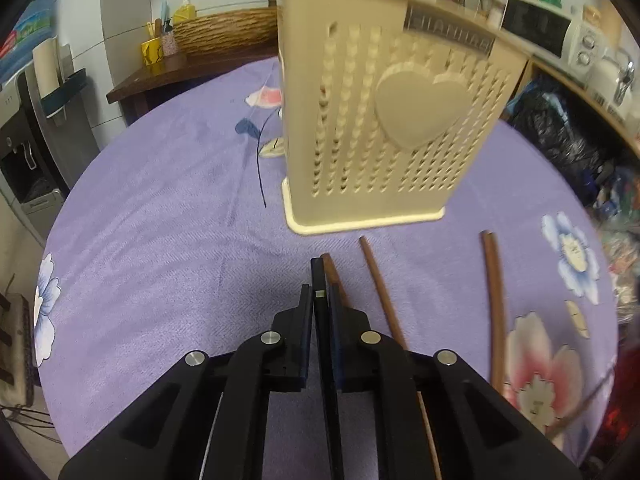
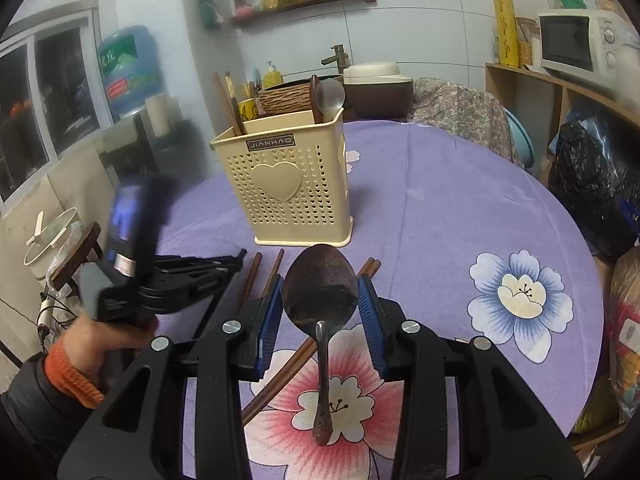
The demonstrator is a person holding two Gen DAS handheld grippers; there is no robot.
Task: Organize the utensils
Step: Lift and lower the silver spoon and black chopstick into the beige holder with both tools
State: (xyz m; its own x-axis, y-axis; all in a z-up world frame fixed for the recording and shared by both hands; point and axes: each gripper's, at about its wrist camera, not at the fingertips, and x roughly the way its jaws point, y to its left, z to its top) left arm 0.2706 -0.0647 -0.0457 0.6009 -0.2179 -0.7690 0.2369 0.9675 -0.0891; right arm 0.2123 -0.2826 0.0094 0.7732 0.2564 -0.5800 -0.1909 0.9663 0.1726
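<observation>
Kitchen corner, purple floral surface [image 2: 440,208]: we hold a spoon and a chopstick, ready for the holder.

We grip the dark metal spoon [image 2: 320,288] by the edges of its bowl in the right gripper [image 2: 320,292], jaws partly open around it, handle hanging toward us, which keeps it poised to tip into the cream utensil holder [image 2: 294,184] standing just beyond. In the left gripper [image 1: 320,296] our jaws are nearly closed on what looks like a brown chopstick [image 1: 329,268], its tip showing past the fingertips. More loose chopsticks [image 1: 382,292] lie on the cloth between us and the holder, likely next to collect. A spoon and sticks already stand in the holder. Behind sit a microwave [image 2: 580,44] and water jug [image 2: 128,68].
</observation>
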